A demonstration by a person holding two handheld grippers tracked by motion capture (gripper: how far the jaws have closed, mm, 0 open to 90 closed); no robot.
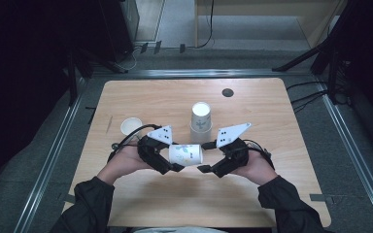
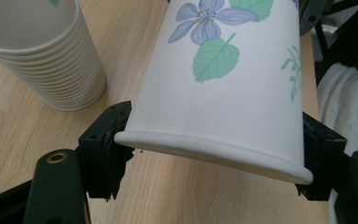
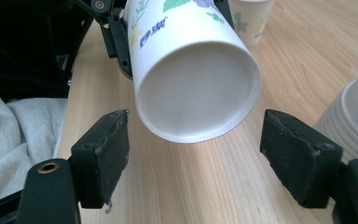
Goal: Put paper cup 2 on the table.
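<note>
A white paper cup (image 1: 186,154) printed with blue flowers and green leaves is held lying sideways above the table, near its front middle. My left gripper (image 1: 174,158) is shut on the paper cup (image 2: 223,79) near its rolled rim, one jaw on each side. The cup's recessed base (image 3: 198,91) faces my right gripper (image 3: 200,156), which is open, its pads (image 3: 105,156) standing apart just in front of the base without touching it. In the high view the right gripper (image 1: 206,157) sits right of the cup.
A stack of upside-down cups (image 1: 200,118) stands just behind the held cup, close to both grippers. A single upright cup (image 1: 130,126) stands at the left. A small black disc (image 1: 228,92) lies at the back of the wooden table (image 1: 272,116).
</note>
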